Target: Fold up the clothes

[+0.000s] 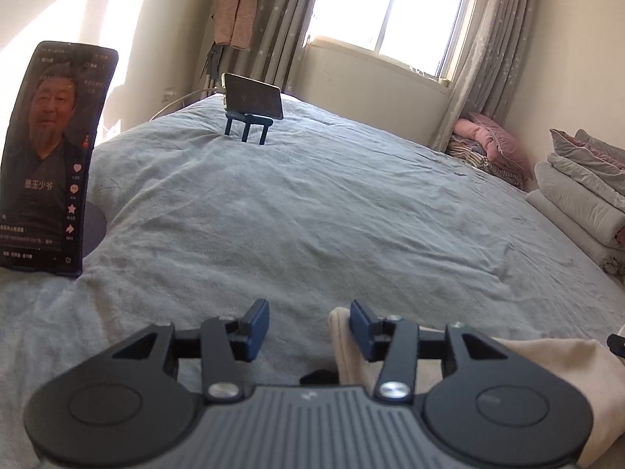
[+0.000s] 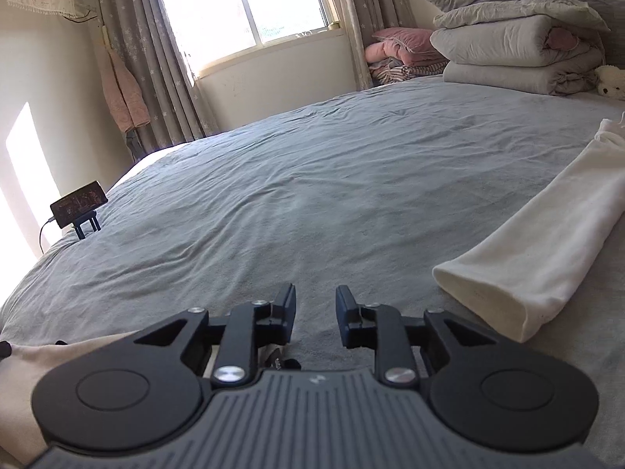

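Note:
A cream garment (image 1: 547, 367) lies on the grey bed sheet (image 1: 312, 215) under and to the right of my left gripper (image 1: 309, 322). That gripper stands open, its right finger over the garment's edge and nothing held between the pads. In the right wrist view the same cream cloth (image 2: 47, 363) shows at the lower left, under my right gripper (image 2: 314, 312), which is open and holds nothing. One cream sleeve (image 2: 547, 242) stretches flat across the sheet (image 2: 312, 195) to the right of the gripper, its cuff nearest me.
A phone (image 1: 47, 156) stands upright close at the left with a video playing. A second phone on a small stand (image 1: 252, 103) sits near the far bed edge. Folded quilts (image 2: 515, 43) and pink bedding (image 2: 402, 51) are stacked at the head of the bed, by the window.

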A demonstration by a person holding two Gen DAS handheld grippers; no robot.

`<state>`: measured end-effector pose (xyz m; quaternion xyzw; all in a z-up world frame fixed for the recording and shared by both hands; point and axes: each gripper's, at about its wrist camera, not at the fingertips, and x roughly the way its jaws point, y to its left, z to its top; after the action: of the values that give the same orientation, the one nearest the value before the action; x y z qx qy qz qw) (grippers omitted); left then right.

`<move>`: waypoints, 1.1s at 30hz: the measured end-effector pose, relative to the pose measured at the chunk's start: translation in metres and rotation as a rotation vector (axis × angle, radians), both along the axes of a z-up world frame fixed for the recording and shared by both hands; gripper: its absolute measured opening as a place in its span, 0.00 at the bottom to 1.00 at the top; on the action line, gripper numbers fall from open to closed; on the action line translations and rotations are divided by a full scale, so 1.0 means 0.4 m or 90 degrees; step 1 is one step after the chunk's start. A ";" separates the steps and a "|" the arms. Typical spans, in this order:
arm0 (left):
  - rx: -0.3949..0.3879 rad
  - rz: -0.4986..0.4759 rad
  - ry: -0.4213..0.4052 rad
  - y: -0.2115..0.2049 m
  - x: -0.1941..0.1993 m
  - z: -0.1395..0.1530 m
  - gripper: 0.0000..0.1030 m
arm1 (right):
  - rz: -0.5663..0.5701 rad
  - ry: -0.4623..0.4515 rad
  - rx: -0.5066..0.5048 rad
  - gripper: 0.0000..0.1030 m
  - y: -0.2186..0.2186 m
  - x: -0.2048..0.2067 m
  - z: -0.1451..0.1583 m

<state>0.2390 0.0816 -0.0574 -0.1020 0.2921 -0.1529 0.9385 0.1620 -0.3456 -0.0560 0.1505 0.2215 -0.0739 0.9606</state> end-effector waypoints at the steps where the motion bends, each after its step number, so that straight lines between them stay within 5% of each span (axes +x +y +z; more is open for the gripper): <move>1: 0.009 -0.005 -0.005 -0.008 -0.003 0.007 0.46 | 0.004 -0.007 -0.018 0.24 0.008 -0.005 0.011; 6: 0.054 -0.029 -0.031 -0.050 -0.019 0.040 0.47 | 0.079 -0.021 -0.063 0.26 0.090 0.011 0.045; 11: 0.091 -0.032 -0.041 -0.064 -0.019 0.045 0.47 | 0.147 0.063 -0.090 0.26 0.140 0.086 0.007; 15: 0.111 -0.011 -0.032 -0.045 -0.002 0.018 0.39 | 0.096 0.097 -0.085 0.17 0.084 0.111 -0.026; 17: 0.121 0.000 -0.027 -0.036 0.007 0.005 0.36 | 0.043 0.101 -0.085 0.33 0.050 0.101 -0.019; 19: 0.133 0.025 -0.029 -0.026 0.002 0.009 0.42 | 0.029 0.090 -0.070 0.33 0.024 0.079 -0.009; 25: 0.062 0.001 -0.067 -0.009 -0.093 0.069 0.46 | 0.084 0.020 -0.088 0.38 0.088 -0.044 0.031; 33: 0.091 -0.060 -0.053 -0.049 -0.145 0.007 0.53 | 0.170 0.029 -0.127 0.42 0.206 -0.095 -0.019</move>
<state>0.1808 0.0620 -0.0547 -0.0145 0.2672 -0.1801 0.9465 0.1240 -0.2633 -0.0636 0.0217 0.2528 0.0290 0.9668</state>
